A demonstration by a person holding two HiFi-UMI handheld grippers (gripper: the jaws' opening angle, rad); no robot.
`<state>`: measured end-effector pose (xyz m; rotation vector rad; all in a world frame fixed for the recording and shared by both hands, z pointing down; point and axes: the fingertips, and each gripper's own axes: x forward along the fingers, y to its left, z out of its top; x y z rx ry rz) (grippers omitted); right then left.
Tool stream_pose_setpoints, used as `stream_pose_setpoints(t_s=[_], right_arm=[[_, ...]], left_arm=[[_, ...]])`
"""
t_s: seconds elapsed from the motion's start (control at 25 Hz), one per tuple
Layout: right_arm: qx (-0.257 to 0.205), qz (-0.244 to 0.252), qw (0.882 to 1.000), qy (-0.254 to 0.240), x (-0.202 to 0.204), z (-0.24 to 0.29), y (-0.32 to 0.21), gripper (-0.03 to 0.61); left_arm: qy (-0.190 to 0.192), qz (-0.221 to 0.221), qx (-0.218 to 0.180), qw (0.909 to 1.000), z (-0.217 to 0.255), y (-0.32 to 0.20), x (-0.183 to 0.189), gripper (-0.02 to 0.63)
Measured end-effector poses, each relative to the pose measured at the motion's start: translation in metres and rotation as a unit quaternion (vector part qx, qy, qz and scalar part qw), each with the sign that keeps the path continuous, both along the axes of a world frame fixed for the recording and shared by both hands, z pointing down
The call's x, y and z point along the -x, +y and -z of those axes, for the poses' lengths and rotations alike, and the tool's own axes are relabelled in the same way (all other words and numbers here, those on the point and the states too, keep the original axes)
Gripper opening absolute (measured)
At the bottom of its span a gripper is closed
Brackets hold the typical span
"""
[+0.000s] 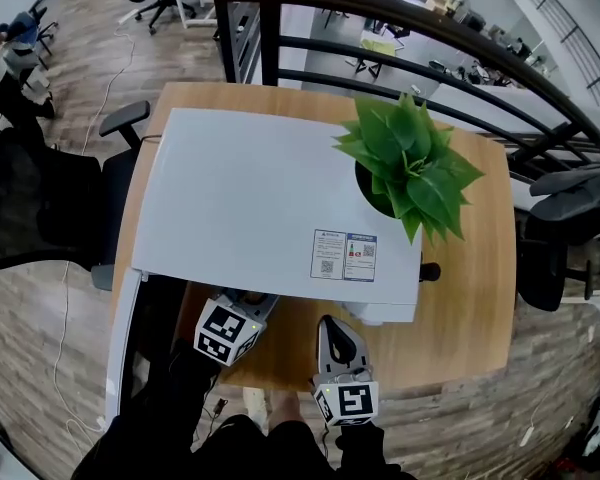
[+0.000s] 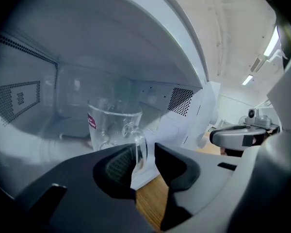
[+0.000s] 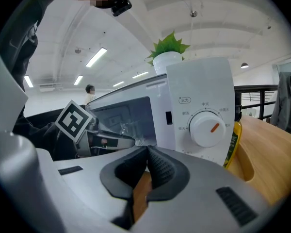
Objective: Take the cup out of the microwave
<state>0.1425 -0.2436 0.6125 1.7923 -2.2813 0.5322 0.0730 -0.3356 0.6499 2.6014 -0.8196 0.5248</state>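
Note:
A clear glass cup (image 2: 111,125) with a red label stands inside the white microwave (image 1: 270,198), whose door (image 1: 120,338) hangs open at the left. My left gripper (image 2: 144,152) reaches into the cavity and is open, with the cup's handle (image 2: 139,148) between its jaws, close against the left pad and a gap on the right side. In the head view only its marker cube (image 1: 225,333) shows, under the microwave's front edge. My right gripper (image 3: 146,152) is shut on nothing, in front of the control panel with its dial (image 3: 207,127).
A potted green plant (image 1: 410,163) sits on the microwave's right rear corner. The microwave stands on a wooden table (image 1: 470,298). A yellow bottle (image 3: 233,144) stands right of the panel. Office chairs flank the table, and a black railing runs behind it.

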Motion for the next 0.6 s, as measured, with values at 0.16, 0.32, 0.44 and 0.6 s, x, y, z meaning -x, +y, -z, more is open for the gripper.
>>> stream_pose_setpoints(t_s=[0.16, 0.32, 0.44, 0.6], right_arm=[[0.002, -0.008, 1.000, -0.001, -0.003, 0.001, 0.002, 0.015], [0.001, -0.011, 1.000, 0.000, -0.006, 0.001, 0.004, 0.015], [0.001, -0.012, 1.000, 0.003, -0.006, 0.001, 0.004, 0.015], [-0.001, -0.012, 1.000, 0.002, -0.004, 0.005, 0.003, 0.015]], left_arm=[[-0.005, 0.009, -0.012, 0.9999, 0.000, -0.005, -0.003, 0.056], [-0.009, -0.004, -0.043, 0.9990, 0.007, -0.005, -0.006, 0.038], [0.006, -0.018, -0.057, 0.9982, 0.015, -0.001, -0.007, 0.031], [0.010, -0.025, -0.062, 0.9977, 0.019, 0.005, -0.008, 0.028]])
